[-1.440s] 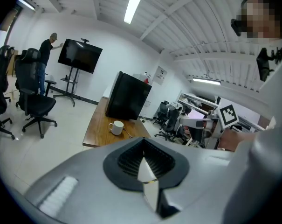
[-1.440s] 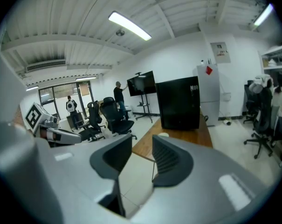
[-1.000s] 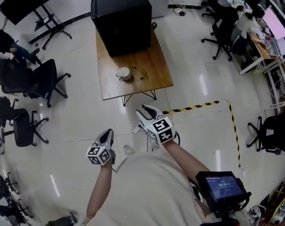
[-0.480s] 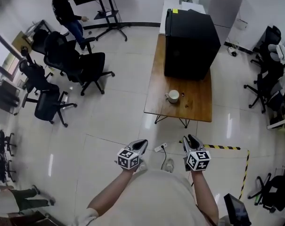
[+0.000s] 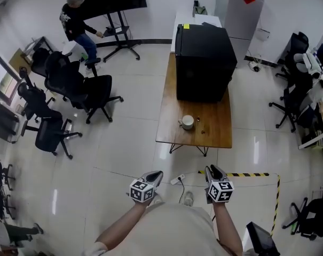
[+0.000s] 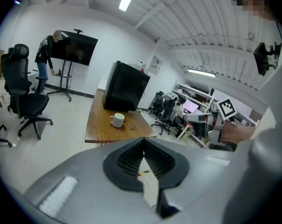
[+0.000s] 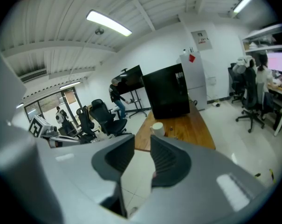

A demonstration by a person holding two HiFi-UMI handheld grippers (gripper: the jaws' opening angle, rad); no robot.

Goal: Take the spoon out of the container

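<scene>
A white mug (image 5: pixel 187 122) stands on the near half of a wooden table (image 5: pixel 217 135), well ahead of me. In the left gripper view the mug (image 6: pixel 116 120) has a thin spoon (image 6: pixel 128 124) beside it on the tabletop. Both grippers hang over the floor, far short of the table. My left gripper (image 5: pixel 157 173) has its pads meeting at the tips (image 6: pixel 143 140). My right gripper (image 5: pixel 210 169) has just been closing; a narrow gap (image 7: pixel 141 139) is left between its pads and nothing is in it. The mug (image 7: pixel 156 127) shows just beyond them.
A big black box (image 5: pixel 204 63) fills the table's far half. Office chairs (image 5: pixel 92 92) crowd the left, more chairs (image 5: pixel 292 97) the right. A person (image 5: pixel 78 20) stands by a screen stand at the back left. Yellow-black floor tape (image 5: pixel 246 174) and a power strip (image 5: pixel 177 180) lie before me.
The head view has swung, so the table now lies straight ahead instead of up and left. Both grippers sit lower in view, and the right one has dropped and narrowed its jaws.
</scene>
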